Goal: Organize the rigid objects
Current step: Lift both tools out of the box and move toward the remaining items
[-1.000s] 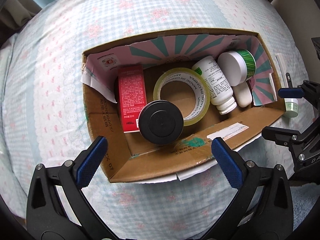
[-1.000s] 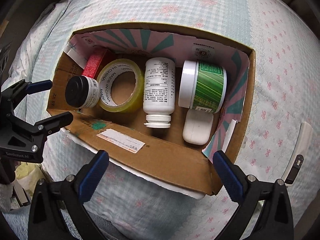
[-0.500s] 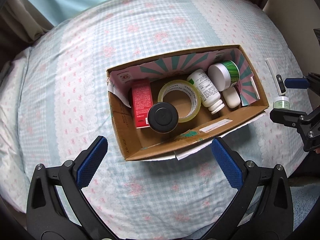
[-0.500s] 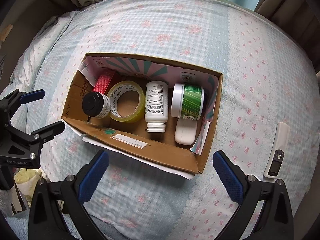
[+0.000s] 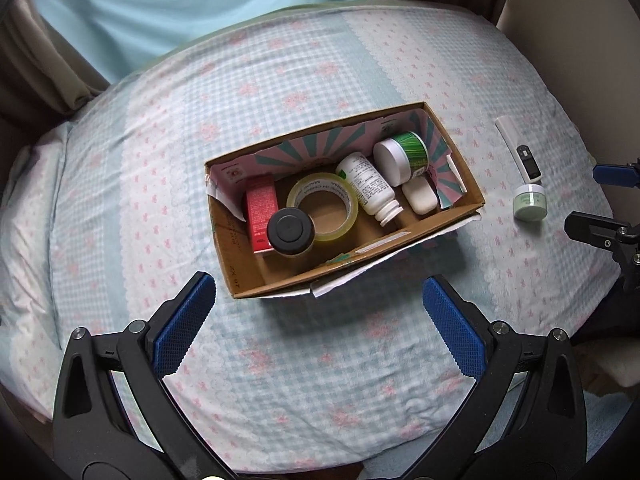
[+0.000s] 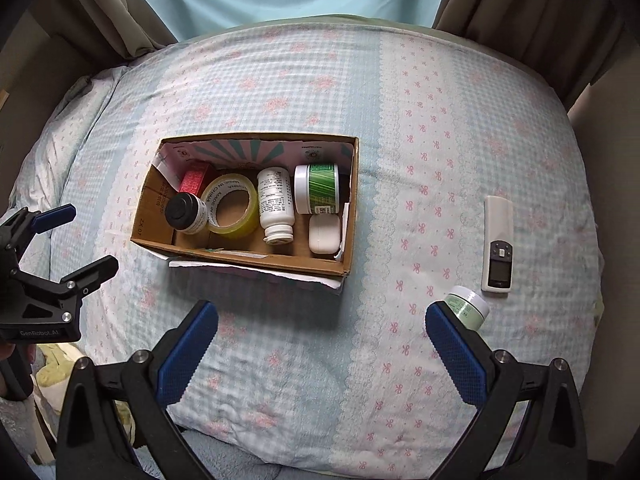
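Observation:
A cardboard box (image 5: 460, 216) (image 6: 348, 200) sits on the bed. Inside lie a red carton (image 5: 261, 210), a black-lidded jar (image 5: 289, 231), a tape roll (image 5: 326, 208), a white bottle (image 5: 370, 190), a green-labelled tub (image 5: 404, 156) and a small white case (image 5: 419, 198). Outside, to the box's right, lie a small green jar (image 6: 468, 306) (image 5: 530, 202) and a white remote (image 6: 497, 244) (image 5: 520, 152). My left gripper (image 5: 318, 320) hangs open, nothing in it, above the bedding in front of the box. My right gripper (image 6: 320, 344) is open too, its right finger just beside the small jar.
The bed carries a blue checked sheet (image 6: 280, 80) with pink flowers. Brown curtains (image 6: 100, 8) and a pale blue panel stand behind it. A beige wall (image 5: 580, 40) is at the right. A yellowish cloth (image 6: 52, 364) lies off the bed's left front corner.
Both grippers have pulled back and up from the box, so it looks much smaller. The small green jar and the whole remote have come into view. Both stay open.

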